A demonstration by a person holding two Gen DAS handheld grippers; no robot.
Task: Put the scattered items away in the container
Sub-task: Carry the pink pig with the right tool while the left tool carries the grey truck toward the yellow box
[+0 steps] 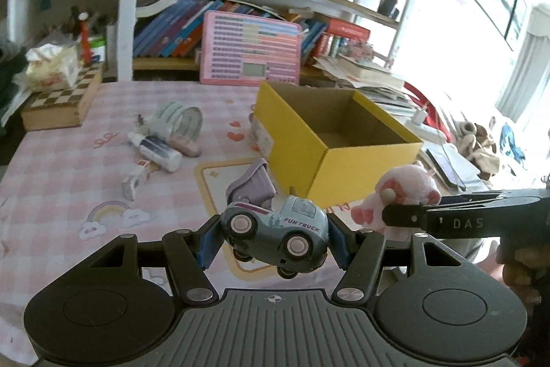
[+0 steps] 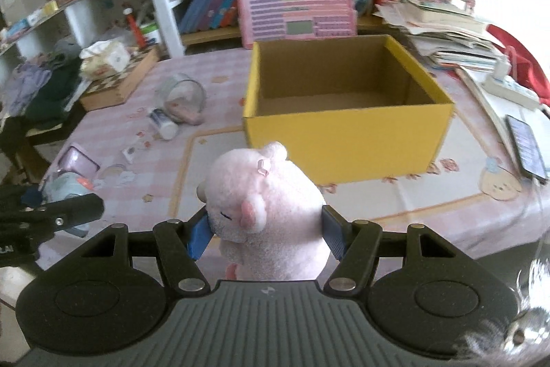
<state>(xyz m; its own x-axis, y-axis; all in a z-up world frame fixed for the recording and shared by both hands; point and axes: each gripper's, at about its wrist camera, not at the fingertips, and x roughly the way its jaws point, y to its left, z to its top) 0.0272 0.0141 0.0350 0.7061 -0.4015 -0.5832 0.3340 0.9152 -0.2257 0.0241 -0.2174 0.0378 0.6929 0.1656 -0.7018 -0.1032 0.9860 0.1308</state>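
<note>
Left wrist view, glass jar [image 1: 184, 122], bottle [image 1: 160, 151], chessboard box [image 1: 63, 102]

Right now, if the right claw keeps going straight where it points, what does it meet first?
Probably the yellow box: its near wall stands dead ahead of the right claw, which holds the pink plush. Depth is hard to judge.

Yellow box [image 2: 347, 143]; pink plush pig [image 2: 268, 212]; grey-blue toy truck [image 1: 275, 229]; pink-checked tablecloth [image 1: 68, 167].

Both grippers are chunky black plastic with ribbed grey bases and silver screw heads at the linkages. The left gripper [image 1: 273, 245] and right gripper [image 2: 266, 234] have blue finger pads [image 2: 198, 238]. The right one's side reads "DAS".
</note>
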